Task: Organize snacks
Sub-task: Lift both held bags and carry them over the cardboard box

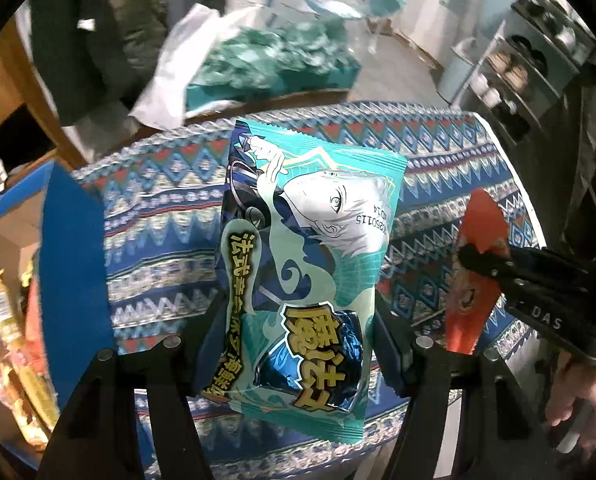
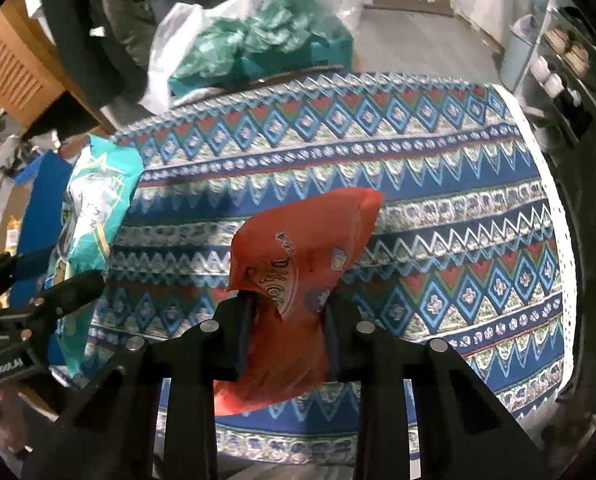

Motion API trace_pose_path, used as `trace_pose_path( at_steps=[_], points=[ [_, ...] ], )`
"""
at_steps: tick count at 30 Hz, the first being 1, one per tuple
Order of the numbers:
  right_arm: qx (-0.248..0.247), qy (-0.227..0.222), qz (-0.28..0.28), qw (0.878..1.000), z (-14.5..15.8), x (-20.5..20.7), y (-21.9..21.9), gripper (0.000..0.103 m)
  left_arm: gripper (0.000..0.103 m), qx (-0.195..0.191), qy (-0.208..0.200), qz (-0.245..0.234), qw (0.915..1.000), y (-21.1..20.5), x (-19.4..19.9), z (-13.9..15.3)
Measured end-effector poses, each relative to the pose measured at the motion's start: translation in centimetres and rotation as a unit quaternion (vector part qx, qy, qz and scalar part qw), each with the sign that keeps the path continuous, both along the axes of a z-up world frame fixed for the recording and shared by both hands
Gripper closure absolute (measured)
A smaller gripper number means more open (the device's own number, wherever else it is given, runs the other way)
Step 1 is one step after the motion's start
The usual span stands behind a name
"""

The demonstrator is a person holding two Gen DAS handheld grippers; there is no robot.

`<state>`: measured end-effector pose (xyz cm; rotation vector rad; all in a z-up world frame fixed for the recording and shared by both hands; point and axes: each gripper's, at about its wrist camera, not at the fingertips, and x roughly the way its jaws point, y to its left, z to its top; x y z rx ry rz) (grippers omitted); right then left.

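Note:
My left gripper (image 1: 293, 344) is shut on a teal snack bag (image 1: 310, 264) with a white-haired anime figure, held above the patterned tablecloth (image 1: 157, 216). The same bag shows at the left of the right wrist view (image 2: 93, 216). My right gripper (image 2: 287, 332) is shut on an orange snack bag (image 2: 298, 264), also held above the cloth (image 2: 438, 184). In the left wrist view the orange bag (image 1: 476, 272) and the right gripper (image 1: 464, 256) are at the right.
A blue-edged cardboard box (image 1: 69, 264) stands at the table's left, with several yellow and orange snack packs (image 1: 13, 352) inside. It shows in the right wrist view (image 2: 37, 208) too. Plastic bags of teal goods (image 1: 265, 56) lie behind the table. A shelf (image 1: 518, 72) stands far right.

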<state>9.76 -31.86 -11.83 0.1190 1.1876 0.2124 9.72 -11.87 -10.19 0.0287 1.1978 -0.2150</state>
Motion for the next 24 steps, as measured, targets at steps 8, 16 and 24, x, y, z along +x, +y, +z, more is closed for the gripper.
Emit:
trace_pose_path(
  at_steps=[8, 16, 24],
  points=[
    [0.012, -0.032, 0.033, 0.999, 2.9, -0.4, 3.1, 0.076, 0.036, 0.004, -0.021, 0.034, 0.9992, 3.5, -1.1, 2.2],
    [0.025, -0.049, 0.064, 0.996, 5.3, -1.0, 6.5, 0.076, 0.036, 0.009, -0.042, 0.061, 0.9973, 6.6, -2.7, 4.3],
    [0.041, -0.065, 0.098, 0.992, 7.6, -1.5, 10.4, 0.076, 0.036, -0.005, -0.058, 0.094, 0.9939, 10.6, -4.1, 5.8]
  ],
)
